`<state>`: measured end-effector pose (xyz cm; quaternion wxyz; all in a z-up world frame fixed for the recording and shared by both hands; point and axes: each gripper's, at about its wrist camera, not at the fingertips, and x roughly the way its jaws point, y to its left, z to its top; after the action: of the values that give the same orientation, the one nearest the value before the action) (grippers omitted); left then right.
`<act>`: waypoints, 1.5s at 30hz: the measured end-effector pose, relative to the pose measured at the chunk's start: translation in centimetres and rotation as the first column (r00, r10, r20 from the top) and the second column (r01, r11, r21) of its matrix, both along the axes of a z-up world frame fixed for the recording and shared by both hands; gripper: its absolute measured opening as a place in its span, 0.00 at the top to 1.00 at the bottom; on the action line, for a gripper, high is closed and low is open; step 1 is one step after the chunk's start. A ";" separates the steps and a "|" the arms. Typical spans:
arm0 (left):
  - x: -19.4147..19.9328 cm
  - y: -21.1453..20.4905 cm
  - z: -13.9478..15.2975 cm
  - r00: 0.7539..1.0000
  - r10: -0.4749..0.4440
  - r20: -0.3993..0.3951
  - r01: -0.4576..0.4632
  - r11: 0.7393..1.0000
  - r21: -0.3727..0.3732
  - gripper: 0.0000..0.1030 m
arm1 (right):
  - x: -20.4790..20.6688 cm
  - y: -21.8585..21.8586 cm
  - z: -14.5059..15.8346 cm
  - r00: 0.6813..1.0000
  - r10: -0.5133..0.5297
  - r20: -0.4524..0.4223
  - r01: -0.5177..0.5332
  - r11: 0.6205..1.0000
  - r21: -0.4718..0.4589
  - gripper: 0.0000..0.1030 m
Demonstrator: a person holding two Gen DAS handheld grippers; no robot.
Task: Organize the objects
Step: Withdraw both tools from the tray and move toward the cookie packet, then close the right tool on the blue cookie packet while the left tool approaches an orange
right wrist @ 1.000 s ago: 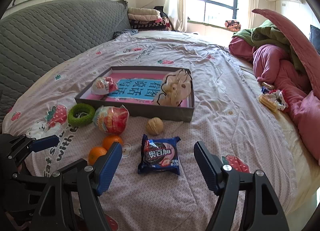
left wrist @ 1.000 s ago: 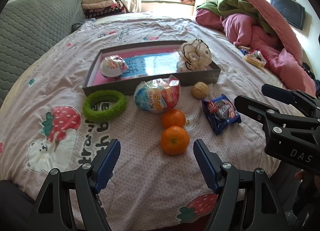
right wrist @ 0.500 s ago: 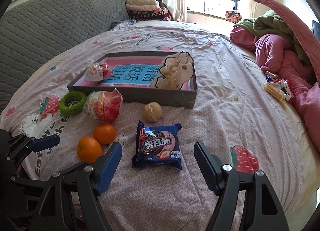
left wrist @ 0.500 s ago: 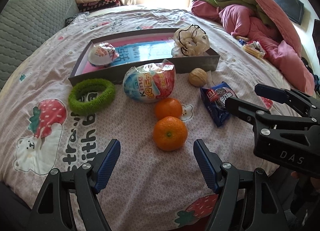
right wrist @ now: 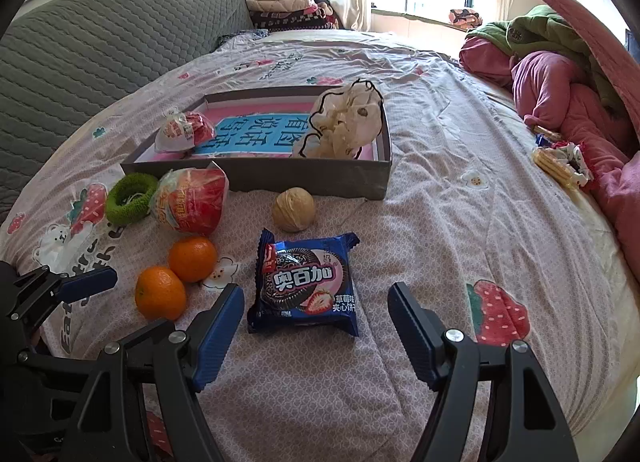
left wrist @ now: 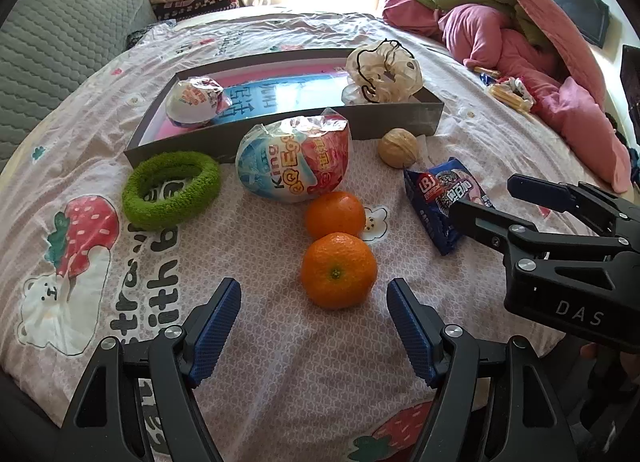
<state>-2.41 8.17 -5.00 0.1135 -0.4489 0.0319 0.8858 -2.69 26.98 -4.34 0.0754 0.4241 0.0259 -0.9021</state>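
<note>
Left wrist view, going left to right across the bed (left wrist: 280, 362): a green fuzzy ring (left wrist: 171, 189) lies near the tray's left corner, then a big wrapped egg (left wrist: 294, 160) leans against the tray's near wall, and two oranges sit in a near-far line, the far orange (left wrist: 335, 214) touching or almost touching the near orange (left wrist: 338, 270). A walnut (left wrist: 399, 148) rests by the tray's right corner, with the blue biscuit packet (left wrist: 444, 202) just to its right. The grey tray (left wrist: 400, 118) already holds a smaller wrapped egg (left wrist: 197, 101) at its left end and a cream scrunchie (left wrist: 384, 70) at its right.

The left gripper (left wrist: 314, 326) has its jaws spread wide and empty, lined up just short of the near orange. In the right wrist view the right gripper (right wrist: 316, 336) is likewise released and empty, its jaws standing either side of the packet's near edge.

Risks, as I judge them: the near orange is round and could roll on the soft cover if one jaw nudges it first, knocking its neighbour. The packet is flat and slippery; jaws closing on it may pinch the bedsheet or slide over the foil.

The packet's long axis runs near to far, tilted slightly, printed face up, its top seam pointing toward the walnut.
</note>
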 end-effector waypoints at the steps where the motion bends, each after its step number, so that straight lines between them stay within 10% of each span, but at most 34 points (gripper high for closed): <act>1: -0.1 0.1 -0.1 1.000 0.000 0.002 0.000 1.000 -0.001 0.26 | -0.1 0.0 -0.1 1.000 -0.001 0.001 0.001 1.000 0.002 0.28; 45: -1.7 0.1 -1.7 1.000 0.024 -0.015 -0.024 1.000 -0.004 0.26 | -3.1 -0.7 -3.9 1.000 -0.011 0.025 0.011 1.000 -0.024 0.30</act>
<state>-4.11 8.28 -6.72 0.1017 -0.4429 0.0290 0.8903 -5.79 26.30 -8.19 0.0757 0.4346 0.0119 -0.8973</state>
